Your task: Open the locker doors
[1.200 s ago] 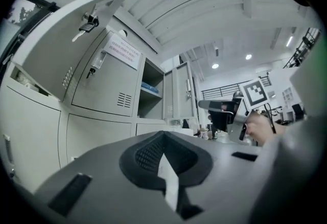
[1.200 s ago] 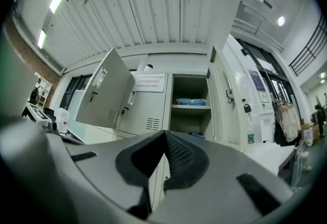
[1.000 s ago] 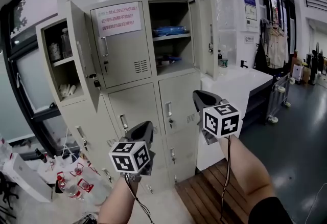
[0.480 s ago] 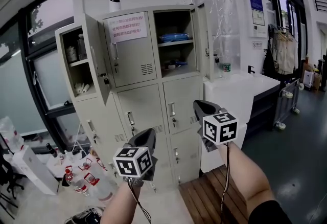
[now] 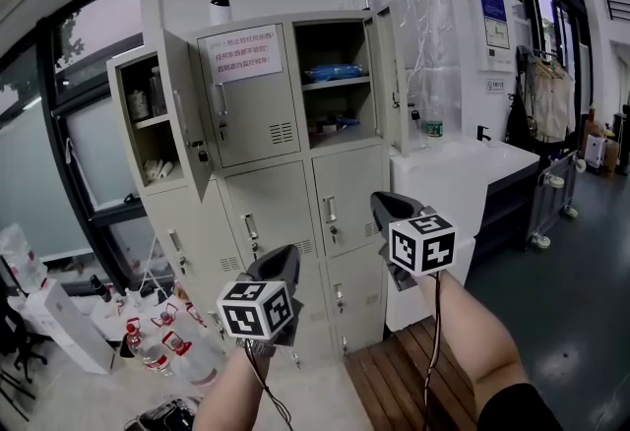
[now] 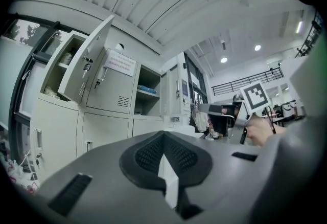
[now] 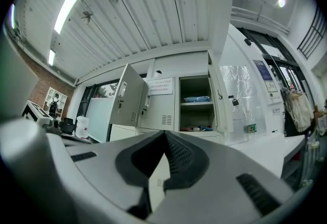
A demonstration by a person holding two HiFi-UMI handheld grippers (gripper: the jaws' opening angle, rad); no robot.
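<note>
Two locker doors stand open above both hand-held grippers: the top-left door (image 5: 184, 114) and the top-right door (image 5: 392, 75). The middle door (image 5: 261, 119) between them, with a paper notice (image 5: 239, 53), is shut, like the lower doors (image 5: 271, 213) just ahead of the jaws. The left hand-held gripper (image 5: 279, 265) and right hand-held gripper (image 5: 391, 207) both have jaws together, empty. A white table (image 5: 463, 158) lies right of the right one.

Tall beige locker (image 5: 268, 208): painted sheet metal, smooth, slight satin sheen. Matt white paper notice (image 5: 239, 53) stuck on one door. Left grey plastic claw (image 6: 163, 138) and right grey plastic claw (image 7: 163, 136): matt shells, black ribbed pads (image 6: 148, 154) looking rubbery. Brown slatted floor panel (image 5: 394, 375) looking like wood. Dark floor (image 5: 581, 321) pretty glossy. Clear crinkly plastic sheet (image 5: 433, 35) beside the locker.
</note>
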